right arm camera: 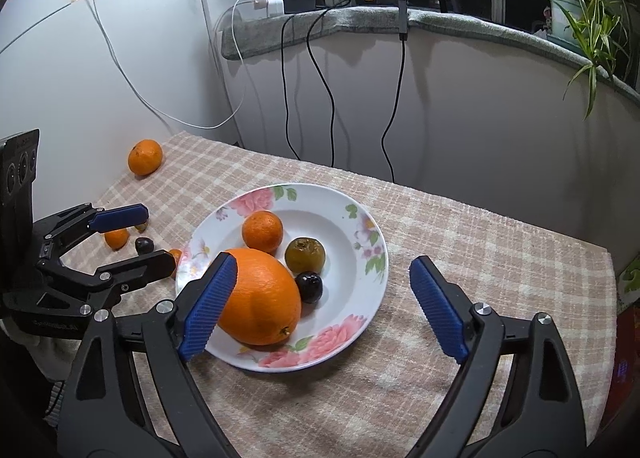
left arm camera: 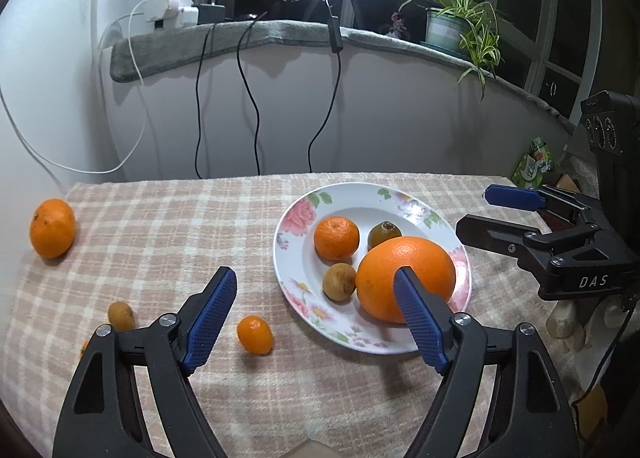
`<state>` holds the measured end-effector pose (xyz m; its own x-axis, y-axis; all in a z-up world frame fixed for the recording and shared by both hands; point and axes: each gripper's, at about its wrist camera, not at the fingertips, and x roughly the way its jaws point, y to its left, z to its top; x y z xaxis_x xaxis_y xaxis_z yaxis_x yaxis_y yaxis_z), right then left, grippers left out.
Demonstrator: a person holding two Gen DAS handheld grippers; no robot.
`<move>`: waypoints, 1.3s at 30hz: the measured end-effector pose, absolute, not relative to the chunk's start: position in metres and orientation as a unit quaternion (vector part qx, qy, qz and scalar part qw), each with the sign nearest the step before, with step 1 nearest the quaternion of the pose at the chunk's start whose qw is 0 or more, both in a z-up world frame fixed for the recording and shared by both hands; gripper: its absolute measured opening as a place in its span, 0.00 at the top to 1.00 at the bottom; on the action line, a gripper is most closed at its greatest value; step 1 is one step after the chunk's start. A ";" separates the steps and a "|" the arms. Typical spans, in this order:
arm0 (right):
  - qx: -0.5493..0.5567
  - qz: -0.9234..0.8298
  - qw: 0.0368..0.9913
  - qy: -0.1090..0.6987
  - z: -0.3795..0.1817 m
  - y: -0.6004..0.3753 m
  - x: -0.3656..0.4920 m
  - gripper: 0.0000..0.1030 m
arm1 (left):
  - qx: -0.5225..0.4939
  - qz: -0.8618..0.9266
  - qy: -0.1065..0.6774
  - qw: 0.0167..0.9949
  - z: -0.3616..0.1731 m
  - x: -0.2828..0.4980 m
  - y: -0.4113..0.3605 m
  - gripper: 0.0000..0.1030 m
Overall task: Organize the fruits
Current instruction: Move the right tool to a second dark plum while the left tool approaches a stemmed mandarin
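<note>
Four fruits lie on the plate (left arm camera: 460,254); a mandarin (left arm camera: 52,228) and small fruits wait on the desk (left arm camera: 160,226); both grippers' fingers (left arm camera: 214,308) (right arm camera: 438,308) apart, empty.

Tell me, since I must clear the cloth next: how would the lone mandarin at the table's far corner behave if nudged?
The mandarin looks round, so it would probably roll. It sits near the edge of the checked cloth, so a push outward might send it off. Its peel looks dimpled, so the ribbed pads should probably grip it.
</note>
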<state>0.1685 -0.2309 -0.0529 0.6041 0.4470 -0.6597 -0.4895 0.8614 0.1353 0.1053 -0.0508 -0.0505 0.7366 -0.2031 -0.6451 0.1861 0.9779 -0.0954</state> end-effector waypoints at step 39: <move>-0.045 0.375 0.856 0.352 -0.050 -0.118 0.109 0.12 | -0.046 -0.015 0.344 0.938 -0.065 0.050 0.062 0.21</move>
